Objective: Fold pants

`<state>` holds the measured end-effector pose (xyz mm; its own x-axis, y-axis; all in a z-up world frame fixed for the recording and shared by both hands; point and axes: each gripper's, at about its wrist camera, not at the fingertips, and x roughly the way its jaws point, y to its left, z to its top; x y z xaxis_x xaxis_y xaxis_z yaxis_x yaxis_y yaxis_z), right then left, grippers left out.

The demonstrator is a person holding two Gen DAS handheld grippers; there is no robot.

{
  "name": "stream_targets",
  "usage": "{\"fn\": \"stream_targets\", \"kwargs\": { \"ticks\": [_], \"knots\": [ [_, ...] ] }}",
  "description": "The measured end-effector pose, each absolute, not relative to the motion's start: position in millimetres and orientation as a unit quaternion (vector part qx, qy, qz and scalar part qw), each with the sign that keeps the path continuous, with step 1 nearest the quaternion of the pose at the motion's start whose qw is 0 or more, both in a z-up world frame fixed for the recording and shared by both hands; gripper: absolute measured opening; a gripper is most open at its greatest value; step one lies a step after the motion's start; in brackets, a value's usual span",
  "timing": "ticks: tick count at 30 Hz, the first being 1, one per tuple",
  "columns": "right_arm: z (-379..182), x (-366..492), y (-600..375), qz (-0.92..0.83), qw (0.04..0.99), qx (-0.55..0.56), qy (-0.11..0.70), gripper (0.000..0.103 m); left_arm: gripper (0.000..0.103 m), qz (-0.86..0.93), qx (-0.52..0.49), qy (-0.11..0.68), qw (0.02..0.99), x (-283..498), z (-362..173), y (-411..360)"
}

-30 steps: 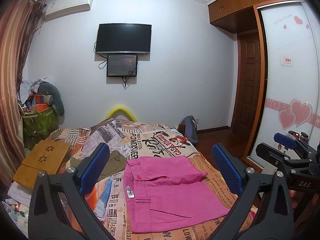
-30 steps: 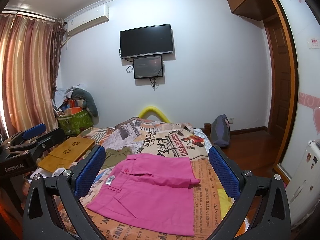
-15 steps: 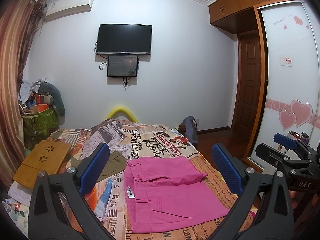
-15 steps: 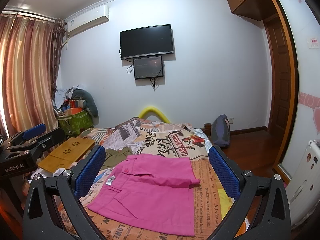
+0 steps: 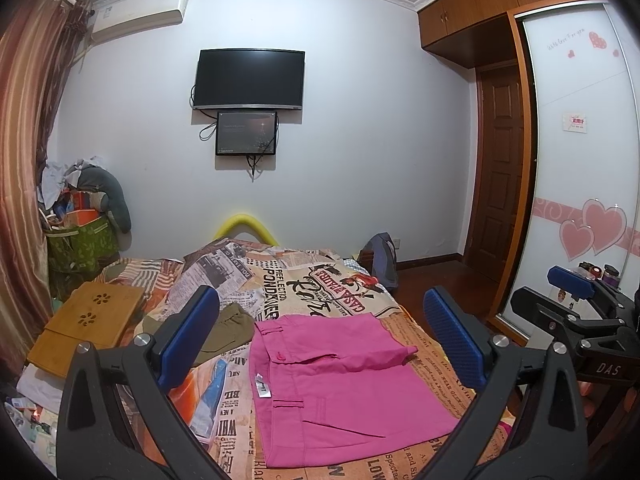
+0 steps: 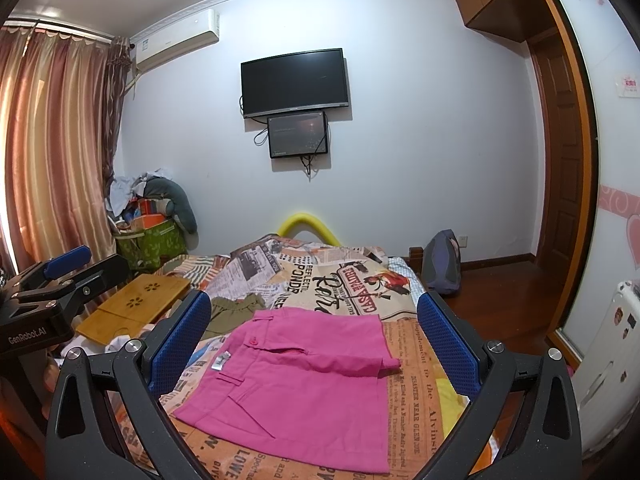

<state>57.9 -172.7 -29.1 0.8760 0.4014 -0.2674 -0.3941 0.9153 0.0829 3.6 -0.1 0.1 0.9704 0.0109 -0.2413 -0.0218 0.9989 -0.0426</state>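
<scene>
Left wrist view: one pair of pink pants (image 5: 336,384), folded, lay flat on the bed (image 5: 304,280). One olive garment (image 5: 224,328) lay just beside its far left corner; one bamboo lap table (image 5: 86,326) sat at the left edge. The left tool (image 5: 320,336) was spread wide, gripping nothing. The right tool (image 5: 576,300) appeared at far right.

Right wrist view: the right tool (image 6: 314,338) was spread apart, empty, above the pants (image 6: 304,380). Only here, the curtains (image 6: 52,152) showed fully; the left tool (image 6: 64,268), at left, had its fingers parted.

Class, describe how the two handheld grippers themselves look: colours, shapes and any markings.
Both are black plastic frames with silver screws and two splayed fingers faced with blue textured pads. The left gripper body reads "GenRobot.AI" in white; the right gripper body reads "DAS". No cables or sleeves show.
</scene>
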Motion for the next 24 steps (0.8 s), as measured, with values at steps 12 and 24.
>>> {"fn": "stream_targets", "kwargs": {
  "ticks": [12,24],
  "knots": [
    [-38,71,-168,0.197,0.969,0.004,0.151,0.103,0.103,0.005,-0.025,0.141,0.99,20,-8,7],
    [-88,142,-167,0.167,0.961,-0.045,0.217,0.103,0.103,0.035,-0.05,0.232,0.971,107,-63,50]
  ]
}}
